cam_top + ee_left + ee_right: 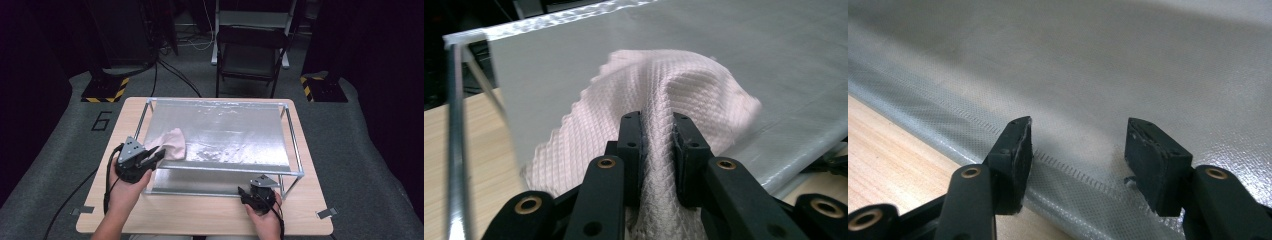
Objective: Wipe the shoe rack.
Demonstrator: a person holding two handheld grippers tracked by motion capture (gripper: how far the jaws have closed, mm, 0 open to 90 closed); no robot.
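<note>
Grey carpet covers the floor, and a black folding chair (251, 54) stands behind the light wooden table (200, 212). On the table sits a thin metal frame (295, 150) made of shiny rods. A silvery sheet (235, 132) is stretched flat across the top of the frame. The sheet looks smooth and a bit glossy, with a fine woven grain, and a row of stitches runs along its near edge.

A pink cloth (172, 142) lies on the sheet, at the frame's near left corner. It is soft and bumpy, with a little diamond pattern like a waffle, and its edge is cut in small zigzags. The cloth is bunched up into a hump.

The left gripper (150, 156) is at that same corner of the frame, held in the person's left hand (125, 192). Its two black jaws are pressed close together and pinch a fold of the pink cloth — the fold stands up between the pads (631, 145).

The right gripper (250, 192) is at the frame's near right side, in the right hand (265, 220). Its jaws are spread apart with nothing between them — they point at the stitched edge of the silvery sheet, just above the table.
</note>
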